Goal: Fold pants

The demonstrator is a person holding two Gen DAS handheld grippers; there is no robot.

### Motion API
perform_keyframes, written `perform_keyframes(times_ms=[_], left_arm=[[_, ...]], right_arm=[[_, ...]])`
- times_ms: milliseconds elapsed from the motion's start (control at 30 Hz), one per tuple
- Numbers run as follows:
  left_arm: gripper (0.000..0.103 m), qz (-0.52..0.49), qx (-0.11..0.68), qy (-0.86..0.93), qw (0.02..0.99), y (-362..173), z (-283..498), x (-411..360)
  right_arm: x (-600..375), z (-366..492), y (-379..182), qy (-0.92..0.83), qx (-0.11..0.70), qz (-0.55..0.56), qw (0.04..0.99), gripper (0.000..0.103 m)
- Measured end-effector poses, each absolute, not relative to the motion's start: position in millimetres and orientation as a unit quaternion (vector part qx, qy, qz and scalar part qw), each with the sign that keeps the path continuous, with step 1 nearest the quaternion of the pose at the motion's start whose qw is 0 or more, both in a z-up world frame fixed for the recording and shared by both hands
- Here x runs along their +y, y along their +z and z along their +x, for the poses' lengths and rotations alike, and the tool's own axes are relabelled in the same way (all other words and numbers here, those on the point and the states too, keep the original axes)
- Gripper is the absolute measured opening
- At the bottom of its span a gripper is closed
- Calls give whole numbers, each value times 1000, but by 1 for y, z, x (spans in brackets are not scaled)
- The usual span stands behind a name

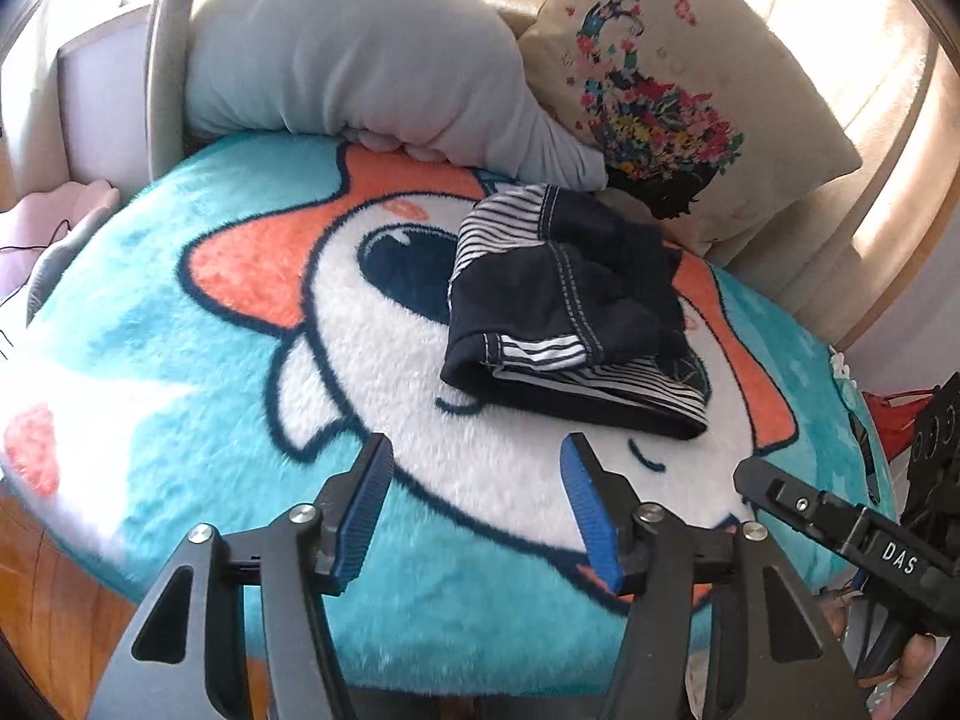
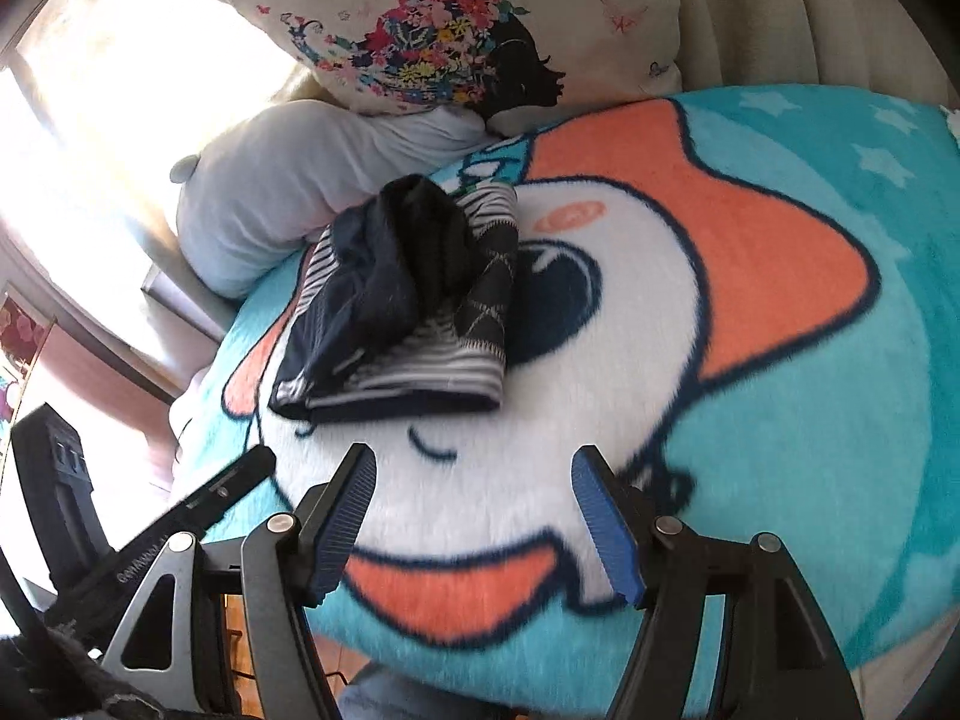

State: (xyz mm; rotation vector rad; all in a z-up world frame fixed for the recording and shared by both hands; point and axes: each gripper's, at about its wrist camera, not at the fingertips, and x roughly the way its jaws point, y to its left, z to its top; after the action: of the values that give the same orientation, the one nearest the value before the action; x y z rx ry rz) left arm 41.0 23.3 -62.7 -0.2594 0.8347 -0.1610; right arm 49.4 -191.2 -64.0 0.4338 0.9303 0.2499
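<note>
A small pair of navy pants with striped white trim lies bunched and partly folded on a round fluffy cartoon cushion. They also show in the right wrist view on the cushion. My left gripper is open and empty, hovering just short of the pants' near edge. My right gripper is open and empty, also just short of the pants. The right gripper's finger shows at the right of the left wrist view; the left gripper's finger shows at the left of the right wrist view.
A grey plush pillow and a cream floral pillow lean behind the cushion, close to the pants. The same two pillows show in the right wrist view. Wooden floor lies below the cushion's near edge.
</note>
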Motion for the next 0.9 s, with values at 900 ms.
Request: perform_keyframes(times_ms=[900], left_arm=[[79, -64, 304, -34, 950, 21, -62, 12]], right_arm=[[-170, -61, 27, 112, 356, 136, 918, 78]])
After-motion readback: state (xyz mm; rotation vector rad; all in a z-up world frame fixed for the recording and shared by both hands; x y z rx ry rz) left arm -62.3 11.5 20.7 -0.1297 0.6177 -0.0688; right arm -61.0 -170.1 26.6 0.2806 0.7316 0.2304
